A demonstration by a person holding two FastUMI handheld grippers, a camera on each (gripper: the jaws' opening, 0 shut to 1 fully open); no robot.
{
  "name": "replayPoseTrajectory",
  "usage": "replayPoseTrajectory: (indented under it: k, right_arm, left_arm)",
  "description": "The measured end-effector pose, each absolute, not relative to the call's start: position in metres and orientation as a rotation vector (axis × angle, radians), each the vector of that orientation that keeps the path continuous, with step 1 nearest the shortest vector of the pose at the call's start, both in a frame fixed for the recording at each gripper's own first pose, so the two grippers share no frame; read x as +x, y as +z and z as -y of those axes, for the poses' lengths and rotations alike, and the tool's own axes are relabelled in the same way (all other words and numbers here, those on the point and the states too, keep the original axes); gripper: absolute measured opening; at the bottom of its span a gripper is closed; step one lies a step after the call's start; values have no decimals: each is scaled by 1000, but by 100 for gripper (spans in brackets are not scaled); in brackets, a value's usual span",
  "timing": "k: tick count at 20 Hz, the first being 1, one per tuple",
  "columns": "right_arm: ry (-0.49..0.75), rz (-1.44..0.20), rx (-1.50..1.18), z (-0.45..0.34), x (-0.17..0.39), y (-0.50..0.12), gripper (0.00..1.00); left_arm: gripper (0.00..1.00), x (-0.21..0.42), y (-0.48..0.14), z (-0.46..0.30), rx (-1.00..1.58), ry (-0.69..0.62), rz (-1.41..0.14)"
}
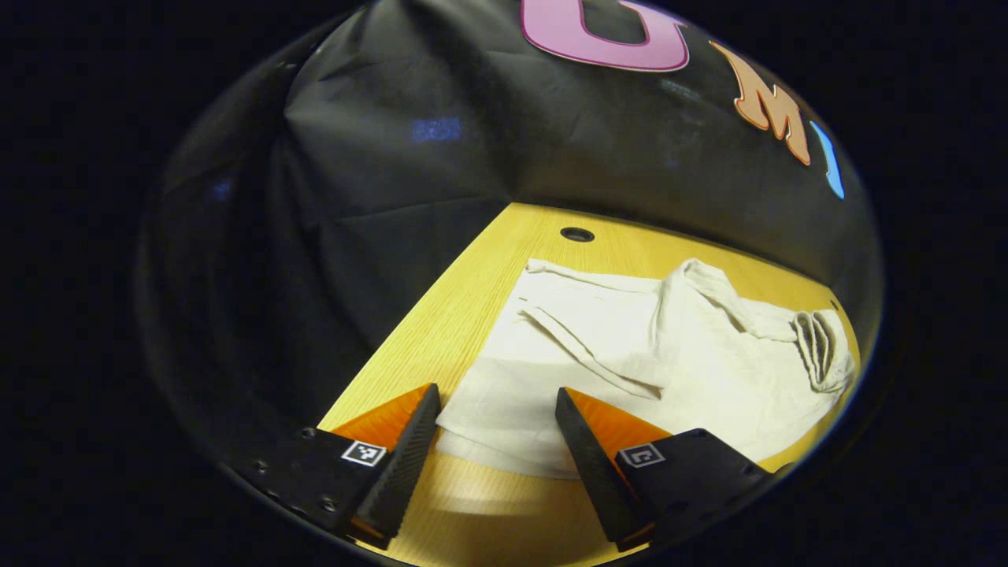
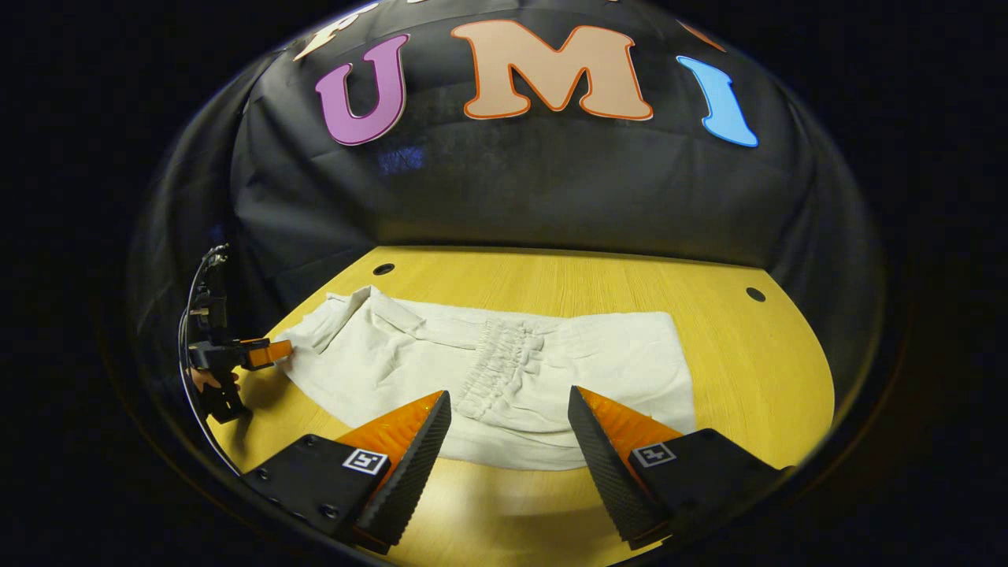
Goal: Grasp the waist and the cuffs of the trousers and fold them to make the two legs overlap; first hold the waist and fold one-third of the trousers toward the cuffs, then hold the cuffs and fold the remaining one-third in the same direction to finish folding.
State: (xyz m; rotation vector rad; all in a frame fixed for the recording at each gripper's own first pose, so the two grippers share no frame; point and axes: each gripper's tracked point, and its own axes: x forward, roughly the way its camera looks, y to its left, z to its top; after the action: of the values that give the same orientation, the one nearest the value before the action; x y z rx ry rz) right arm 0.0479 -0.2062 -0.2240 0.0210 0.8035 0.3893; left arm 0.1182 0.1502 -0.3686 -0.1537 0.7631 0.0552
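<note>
Both grippers' fingers stand apart above pale trousers (image 2: 504,370) lying rumpled on a wooden table (image 2: 732,370).
The left gripper (image 1: 496,394) hangs at one end of the cloth, the right gripper (image 2: 510,398) near the gathered waistband (image 2: 500,358); bare tabletop lies to the right, black cloth wall (image 2: 551,189) behind.
</note>
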Motion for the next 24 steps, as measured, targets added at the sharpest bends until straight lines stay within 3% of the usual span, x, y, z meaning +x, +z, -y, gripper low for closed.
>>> replayPoseTrajectory:
  k: [1, 2, 4, 5, 6, 9, 13, 14, 16, 21, 22, 24]
  right_arm:
    - [389, -806, 22, 207, 48, -224, 96]
    - [388, -810, 26, 208, 48, -226, 92]
    - [385, -813, 36, 210, 49, -226, 92]
    - [384, -812, 42, 212, 50, -226, 97]
    - [383, -810, 44, 215, 51, -225, 97]
    - [377, -808, 50, 225, 53, -224, 97]
    - [367, -798, 56, 245, 56, -218, 97]
    - [367, -796, 55, 251, 57, -217, 92]
    - [364, -794, 58, 262, 58, -214, 96]
    - [360, -779, 81, 287, 60, -206, 92]
    - [359, -774, 85, 295, 61, -204, 97]
    - [352, -767, 93, 306, 61, -205, 97]
  left_arm:
    - [85, 121, -364, -146, -156, 45, -757]
    - [72, 122, -366, -139, -164, 37, -758]
    - [43, 126, -364, -130, -183, 21, -746]
    - [35, 127, -362, -125, -194, 12, -741]
    - [14, 128, -362, -123, -197, 13, -740]
    - [0, 131, -361, -121, -198, 22, -746]
    - [0, 142, -332, -108, -260, 30, -678]
    - [0, 144, -323, -104, -261, 24, -658]
    - [0, 147, -305, -94, -250, 8, -629]
    - [0, 157, -258, -56, -263, -37, -550]
    - [0, 158, -251, -49, -267, -43, -540]
    - [0, 162, -236, -33, -270, -61, -521]
